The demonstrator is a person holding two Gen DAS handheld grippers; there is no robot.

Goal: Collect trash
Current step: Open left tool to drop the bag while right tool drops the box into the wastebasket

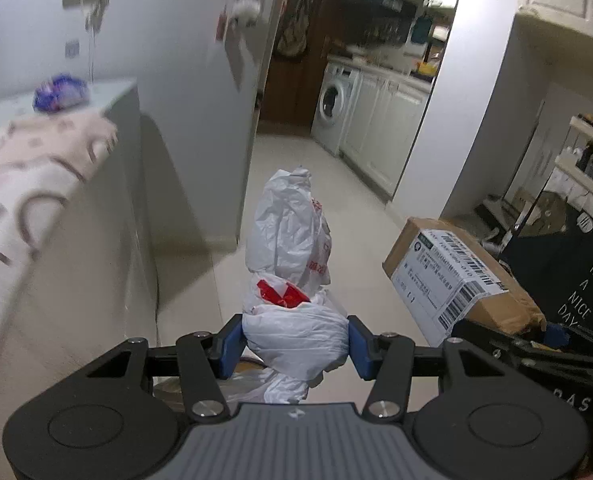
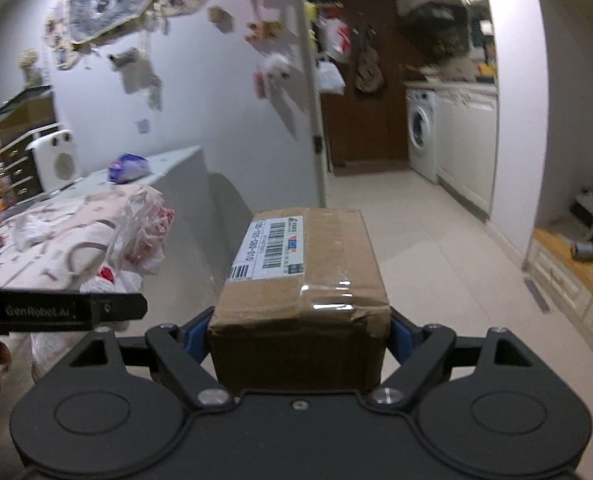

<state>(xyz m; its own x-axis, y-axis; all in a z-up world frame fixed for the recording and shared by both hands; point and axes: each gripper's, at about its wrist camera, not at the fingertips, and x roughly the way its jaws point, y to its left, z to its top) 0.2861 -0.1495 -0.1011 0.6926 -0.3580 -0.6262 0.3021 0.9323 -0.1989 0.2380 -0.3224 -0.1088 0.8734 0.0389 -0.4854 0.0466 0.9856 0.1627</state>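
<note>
My left gripper is shut on a crumpled white plastic bag with red print, held up in the air above the floor. My right gripper is shut on a brown cardboard box with a white shipping label, also held in the air. The box shows in the left wrist view to the right of the bag, and the bag shows in the right wrist view to the left of the box. The two loads are side by side and apart.
A grey counter with a pink patterned cloth and a blue-purple packet stands on the left. A tiled floor leads to a washing machine and cabinets. A black bin or bag with white lettering and shelves sit on the right.
</note>
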